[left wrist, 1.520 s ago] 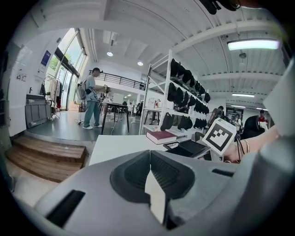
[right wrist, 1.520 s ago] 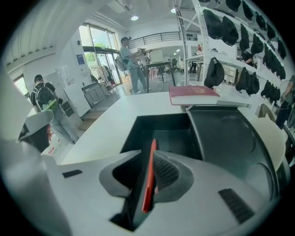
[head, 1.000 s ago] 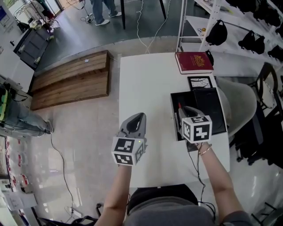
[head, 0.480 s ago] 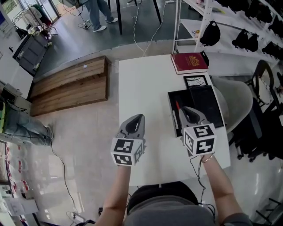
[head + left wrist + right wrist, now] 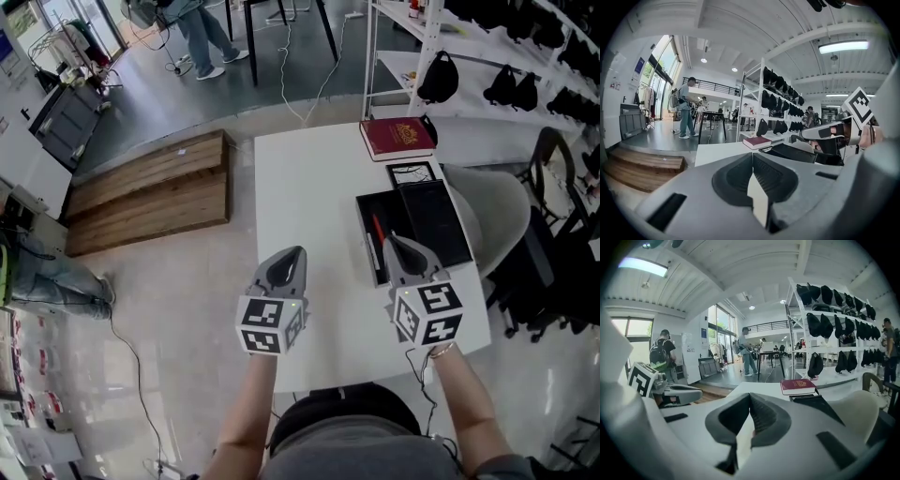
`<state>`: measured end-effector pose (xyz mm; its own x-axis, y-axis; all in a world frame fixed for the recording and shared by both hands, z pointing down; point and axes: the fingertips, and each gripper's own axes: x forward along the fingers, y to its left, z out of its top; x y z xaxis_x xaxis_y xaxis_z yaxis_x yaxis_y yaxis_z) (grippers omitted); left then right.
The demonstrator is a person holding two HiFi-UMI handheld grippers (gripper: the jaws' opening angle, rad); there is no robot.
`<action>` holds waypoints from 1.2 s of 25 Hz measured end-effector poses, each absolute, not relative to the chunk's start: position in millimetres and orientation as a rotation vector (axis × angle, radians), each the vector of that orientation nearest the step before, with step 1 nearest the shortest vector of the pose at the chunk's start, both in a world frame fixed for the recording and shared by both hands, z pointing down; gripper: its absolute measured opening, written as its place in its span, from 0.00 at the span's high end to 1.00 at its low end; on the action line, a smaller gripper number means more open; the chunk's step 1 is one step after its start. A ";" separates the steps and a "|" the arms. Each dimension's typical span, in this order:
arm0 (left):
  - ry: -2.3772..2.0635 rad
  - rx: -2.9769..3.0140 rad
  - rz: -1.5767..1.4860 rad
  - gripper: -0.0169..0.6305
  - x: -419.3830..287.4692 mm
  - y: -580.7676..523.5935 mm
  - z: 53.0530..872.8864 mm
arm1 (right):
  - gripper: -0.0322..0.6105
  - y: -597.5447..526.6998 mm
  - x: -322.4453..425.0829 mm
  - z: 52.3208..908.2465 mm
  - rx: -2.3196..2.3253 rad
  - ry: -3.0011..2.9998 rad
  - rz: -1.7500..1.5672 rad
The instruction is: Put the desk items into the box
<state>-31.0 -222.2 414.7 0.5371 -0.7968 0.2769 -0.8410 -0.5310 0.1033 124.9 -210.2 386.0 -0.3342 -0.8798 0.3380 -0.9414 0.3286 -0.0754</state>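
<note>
Head view: your left gripper [image 5: 294, 251] hangs over the near middle of the white desk [image 5: 309, 178], and your right gripper [image 5: 394, 242] hangs over the near left corner of the black box [image 5: 362, 234]. A red pen [image 5: 377, 230] already lies inside, and the lid [image 5: 436, 223] sits on the box's right part. The red book [image 5: 397, 138] waits at the far right edge of the desk, with a small framed card [image 5: 415, 173] between it and the box. I'd take those two next. Part the right jaws before you reach, go in over the box, and take the card or the book by its near edge.

Left gripper view: the jaws are clenched tip to tip with nothing between them, and the book sits far ahead on the desk.

Right gripper view: these jaws have just been closing and now meet, empty. The book lies straight ahead, beyond the lid.

Around you: a wooden platform [image 5: 150, 178] on the floor to the left, shelves [image 5: 469, 66] of black bags far right, a chair [image 5: 502, 211] tucked in at the right, and people standing at the far end.
</note>
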 end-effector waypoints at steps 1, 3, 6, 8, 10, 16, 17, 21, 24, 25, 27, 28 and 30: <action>-1.381 2.553 0.288 0.96 -32.6 -220.0 413.9 | 0.94 -206.0 123.9 384.4 1.664 -2.363 0.381; -1.379 2.560 0.282 0.96 -34.5 -216.6 411.7 | 0.94 -197.8 122.3 380.8 1.684 -2.374 0.377; -1.382 2.565 0.258 0.96 -37.4 -213.0 407.3 | 0.94 -186.6 120.6 377.4 1.693 -2.389 0.367; -1.384 2.565 0.240 0.96 -39.9 -209.0 404.7 | 0.94 -178.9 120.3 377.9 1.696 -2.393 0.375; -1.382 2.569 0.232 0.96 -40.9 -204.6 402.5 | 0.94 -171.5 121.9 378.2 1.705 -2.388 0.373; -1.383 2.571 0.222 0.96 -45.6 -195.1 403.1 | 0.95 -155.2 123.8 373.4 1.743 -2.409 0.338; -1.384 2.570 0.220 0.96 -47.0 -193.5 403.1 | 0.95 -152.9 123.5 371.9 1.749 -2.415 0.333; -1.389 2.569 0.215 0.96 -52.5 -188.6 401.4 | 0.95 -145.9 121.4 366.9 1.767 -2.427 0.315; -1.392 2.566 0.210 0.96 -55.2 -185.3 400.4 | 0.95 -142.0 120.3 365.1 1.775 -2.432 0.312; -1.392 2.565 0.210 0.96 -55.9 -184.2 400.4 | 0.95 -140.5 119.5 364.6 1.775 -2.435 0.309; -1.390 2.564 0.210 0.96 -57.4 -181.9 401.2 | 0.95 -136.9 117.7 364.9 1.773 -2.433 0.294; -1.388 2.563 0.210 0.96 -58.2 -180.7 402.0 | 0.95 -135.0 116.7 365.7 1.772 -2.428 0.281; -1.386 2.561 0.213 0.96 -59.9 -178.6 403.6 | 0.95 -131.6 114.7 367.7 1.768 -2.415 0.257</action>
<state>-59.9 -178.6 403.6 0.5445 -0.8064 0.2308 -0.8384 -0.5306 0.1242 114.7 -131.6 367.7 -0.3011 -0.9299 0.2111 -0.9535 0.2960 -0.0561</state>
